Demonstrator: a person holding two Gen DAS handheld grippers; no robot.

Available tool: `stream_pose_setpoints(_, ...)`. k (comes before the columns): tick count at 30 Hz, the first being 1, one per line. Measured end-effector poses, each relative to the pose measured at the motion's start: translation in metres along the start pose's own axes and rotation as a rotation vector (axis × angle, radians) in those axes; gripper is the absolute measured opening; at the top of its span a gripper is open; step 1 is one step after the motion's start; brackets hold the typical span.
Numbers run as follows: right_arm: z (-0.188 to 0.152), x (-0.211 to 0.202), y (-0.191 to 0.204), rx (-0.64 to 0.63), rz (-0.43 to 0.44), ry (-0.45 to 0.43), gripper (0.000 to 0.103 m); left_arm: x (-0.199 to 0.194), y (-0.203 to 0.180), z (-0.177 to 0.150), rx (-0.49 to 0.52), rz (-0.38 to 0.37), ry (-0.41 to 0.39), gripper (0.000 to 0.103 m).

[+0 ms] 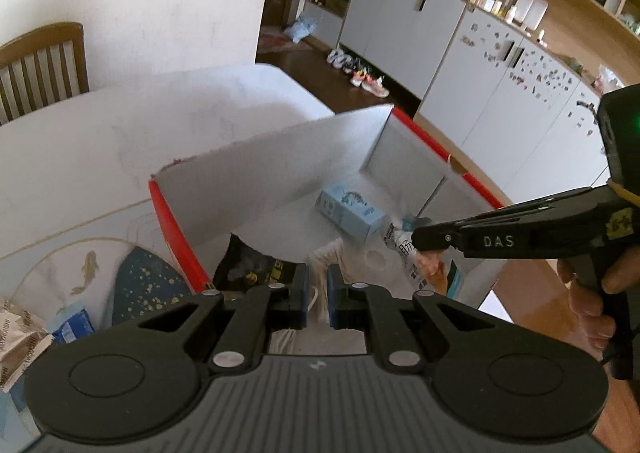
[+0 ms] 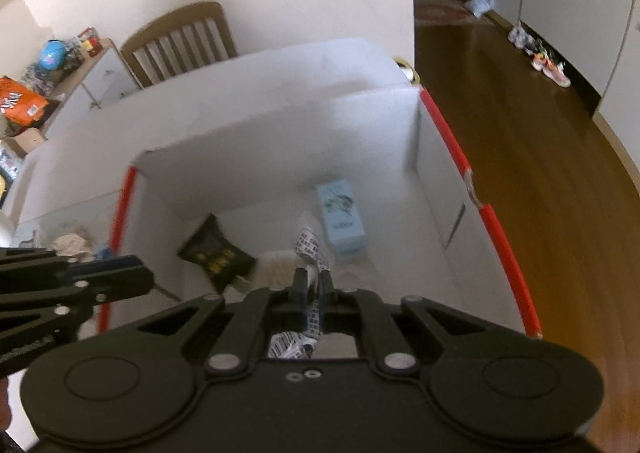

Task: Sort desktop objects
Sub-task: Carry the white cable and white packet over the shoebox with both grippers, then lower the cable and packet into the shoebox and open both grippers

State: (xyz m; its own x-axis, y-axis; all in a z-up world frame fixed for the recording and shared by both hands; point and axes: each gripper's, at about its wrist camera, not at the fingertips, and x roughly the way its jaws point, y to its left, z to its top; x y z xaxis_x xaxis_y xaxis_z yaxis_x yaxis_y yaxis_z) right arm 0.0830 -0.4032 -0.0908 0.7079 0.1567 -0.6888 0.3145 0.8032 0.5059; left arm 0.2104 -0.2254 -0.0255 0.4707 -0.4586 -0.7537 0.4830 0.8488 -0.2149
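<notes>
A white cardboard box with red edges (image 1: pixel 176 229) (image 2: pixel 448 137) stands open on the table. Inside lie a light blue carton (image 1: pixel 348 209) (image 2: pixel 340 217), a black packet with gold print (image 1: pixel 252 265) (image 2: pixel 216 253) and a white cloth (image 1: pixel 332 257). My right gripper (image 2: pixel 314 281) is shut on a printed white snack packet (image 2: pixel 310 245) and holds it over the box; it also shows in the left wrist view (image 1: pixel 424 249) with the packet (image 1: pixel 416 261). My left gripper (image 1: pixel 317 293) is nearly closed with nothing between its pads, above the box's near side.
On the table left of the box lie a dark blue gold-speckled object (image 1: pixel 148 285), a white fan with gold fish (image 1: pixel 60 277), a blue pack (image 1: pixel 74 327) and a brown-white packet (image 1: pixel 20 341). A wooden chair (image 2: pixel 180 41) stands behind the table. Wooden floor lies to the right.
</notes>
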Motion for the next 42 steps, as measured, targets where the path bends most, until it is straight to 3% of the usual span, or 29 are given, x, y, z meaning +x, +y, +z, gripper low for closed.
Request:
stream_pose_setpoints(12, -0.009, 0.034, 0.001, -0.015, 0.020, 0.062, 0.001, 0.022, -0.009, -0.005, 0.008, 0.010, 0.058, 0.008)
stream_pose_setpoints(15, -0.008, 0.035, 0.004, -0.020, 0.036, 0.070, 0.006, 0.023, -0.009, -0.006, 0.005, 0.011, 0.064, 0.008)
stream_pose_setpoints(16, -0.009, 0.033, 0.004, -0.019, 0.035, 0.069, 0.017, 0.023, -0.009, -0.006, 0.005, 0.011, 0.065, 0.008)
stream_pose_setpoints(17, -0.009, 0.032, 0.004, -0.017, 0.028, 0.065, 0.021, 0.023, -0.009, -0.007, 0.004, 0.010, 0.065, 0.008)
stream_pose_setpoints(20, -0.010, 0.026, 0.000, -0.004, 0.040, 0.063, 0.022, 0.021, -0.009, -0.007, 0.001, 0.008, 0.061, 0.008)
stream_pose_setpoints(24, -0.010, 0.017, 0.000, -0.004, 0.040, 0.054, 0.033, 0.018, -0.009, -0.007, -0.011, 0.003, 0.057, 0.008)
stream_pose_setpoints(35, -0.012, -0.004, 0.003, -0.020, 0.042, 0.032, 0.035, 0.003, -0.010, -0.009, -0.032, -0.002, 0.037, 0.008)
stream_pose_setpoints(42, -0.017, -0.012, 0.006, -0.040, 0.031, 0.020, 0.045, -0.008, -0.009, -0.015, -0.033, 0.013, 0.016, 0.008)
